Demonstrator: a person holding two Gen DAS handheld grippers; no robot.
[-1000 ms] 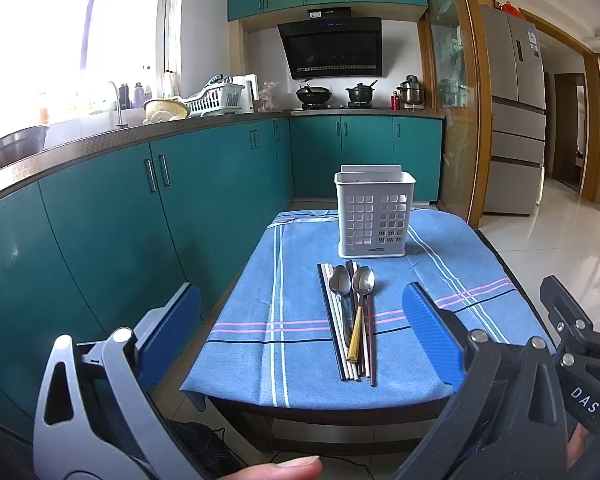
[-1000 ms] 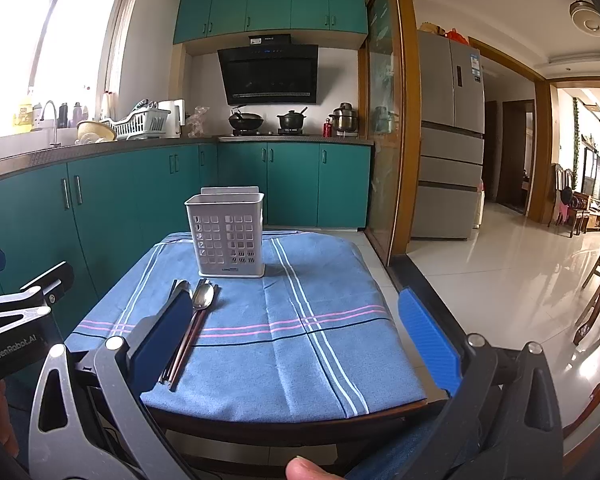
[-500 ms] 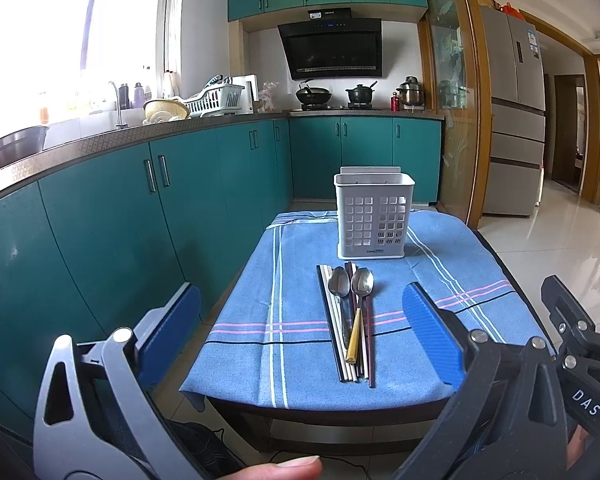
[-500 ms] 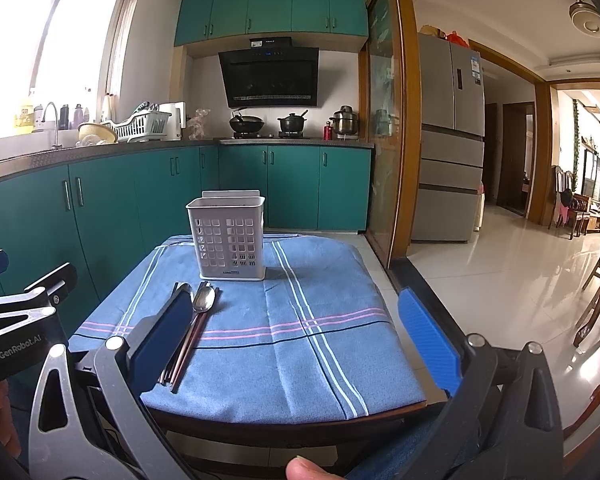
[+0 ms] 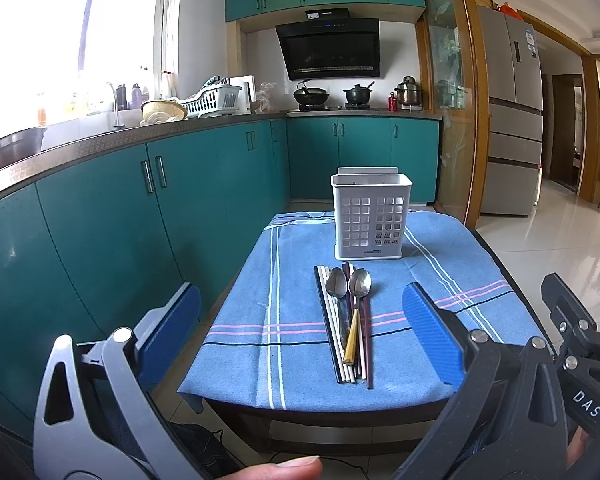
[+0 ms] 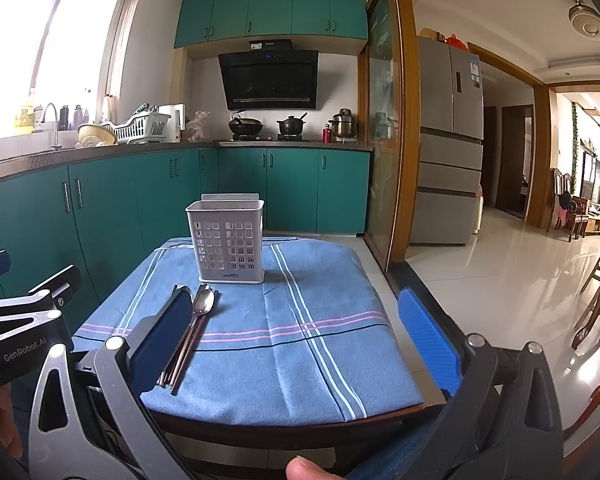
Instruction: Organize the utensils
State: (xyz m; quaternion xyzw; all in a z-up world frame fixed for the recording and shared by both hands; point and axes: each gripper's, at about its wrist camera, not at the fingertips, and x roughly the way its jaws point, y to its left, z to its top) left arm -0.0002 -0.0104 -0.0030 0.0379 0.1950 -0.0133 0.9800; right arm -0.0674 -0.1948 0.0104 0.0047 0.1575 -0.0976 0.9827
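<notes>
Left gripper (image 5: 300, 320): jaws wide apart, empty, short of the table's near edge.
Right gripper (image 6: 296, 332): spread wide, holding nothing.
Caddy (image 5: 371, 217): white perforated plastic box, upright on blue striped cloth (image 5: 296, 288).
Utensils: two metal spoons (image 5: 348, 284) and chopsticks (image 5: 332, 320) lying flat just in front of the caddy.
</notes>
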